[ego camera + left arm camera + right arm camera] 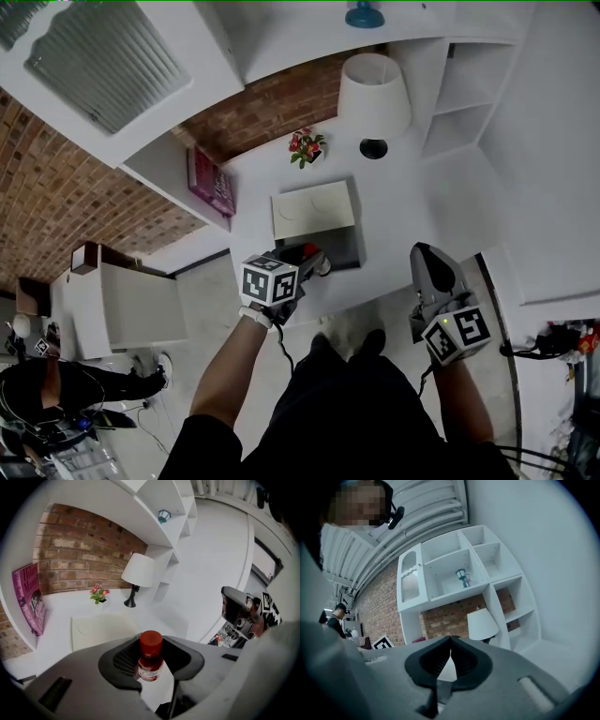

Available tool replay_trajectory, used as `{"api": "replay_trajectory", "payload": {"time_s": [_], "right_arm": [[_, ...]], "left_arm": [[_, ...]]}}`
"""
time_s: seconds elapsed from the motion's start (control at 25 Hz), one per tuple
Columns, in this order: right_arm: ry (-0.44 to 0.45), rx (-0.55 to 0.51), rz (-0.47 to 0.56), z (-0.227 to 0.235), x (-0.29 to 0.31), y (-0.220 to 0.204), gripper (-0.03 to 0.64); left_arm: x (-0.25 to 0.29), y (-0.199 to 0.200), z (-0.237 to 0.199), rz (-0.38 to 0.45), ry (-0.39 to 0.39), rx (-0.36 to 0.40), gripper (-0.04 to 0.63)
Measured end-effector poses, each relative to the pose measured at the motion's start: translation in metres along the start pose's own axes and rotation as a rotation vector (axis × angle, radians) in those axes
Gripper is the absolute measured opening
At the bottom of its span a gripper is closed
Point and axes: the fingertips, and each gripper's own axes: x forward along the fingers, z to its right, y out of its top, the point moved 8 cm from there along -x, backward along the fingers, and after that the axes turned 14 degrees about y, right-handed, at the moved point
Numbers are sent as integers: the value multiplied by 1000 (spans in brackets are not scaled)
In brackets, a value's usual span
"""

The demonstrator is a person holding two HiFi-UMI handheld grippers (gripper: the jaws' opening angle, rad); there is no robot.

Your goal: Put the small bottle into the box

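The small bottle (150, 660) has a red cap and a red-and-white label. It stands upright between the jaws of my left gripper (151, 663), which is shut on it. In the head view that gripper (302, 263) holds the bottle (310, 250) at the near edge of the grey box (341, 246), whose cream lid (312, 208) stands open behind it. My right gripper (431, 267) hangs off the desk's near right side, tips touching and nothing held. In its own view the jaws (450, 649) meet in front of the shelves.
On the white desk (394, 206) stand a white lamp (373, 97), a small pot of flowers (306, 146) and a pink book (212, 182) leaning at the left. White shelves (466, 92) rise at the back right. A person (56, 380) stands at far left.
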Motion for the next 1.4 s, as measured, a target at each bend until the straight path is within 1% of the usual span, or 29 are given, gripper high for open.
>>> {"api": "replay_trajectory", "payload": {"time_s": [0.12, 0.24, 0.32, 0.4, 0.56, 0.68, 0.76, 0.96, 1.08, 1.16, 1.28, 1.4], "right_arm": [[-30, 22, -8, 13, -1, -7, 0], [-69, 49, -13, 24, 0, -15, 0], [-94, 62, -20, 31, 3, -20, 0], [-114, 75, -26, 36, 7, -25, 0], [-145, 99, -43, 40, 11, -34, 0], [-155, 105, -48, 41, 16, -40, 0], [-161, 112, -48, 41, 17, -44, 0], [-185, 131, -45, 45, 19, -51, 0], [-199, 140, -41, 48, 20, -53, 0], [-208, 142, -40, 49, 19, -53, 0], [-225, 151, -38, 52, 17, -55, 0], [-237, 159, -39, 56, 17, -58, 0]], "left_arm": [[25, -5, -5, -72, -10, -1, 141], [49, -7, -14, -127, 0, 11, 141], [65, -11, -19, -164, -16, 1, 141], [80, -16, -26, -204, -31, -39, 141], [104, -22, -40, -284, -56, -144, 141], [121, -25, -49, -375, -68, -186, 141], [130, -31, -53, -439, -60, -208, 141], [151, -32, -56, -528, -58, -291, 143], [162, -36, -54, -539, -23, -327, 146], [166, -39, -53, -519, 19, -335, 146], [170, -45, -50, -482, 83, -326, 146], [174, -50, -51, -464, 113, -333, 146]]}}
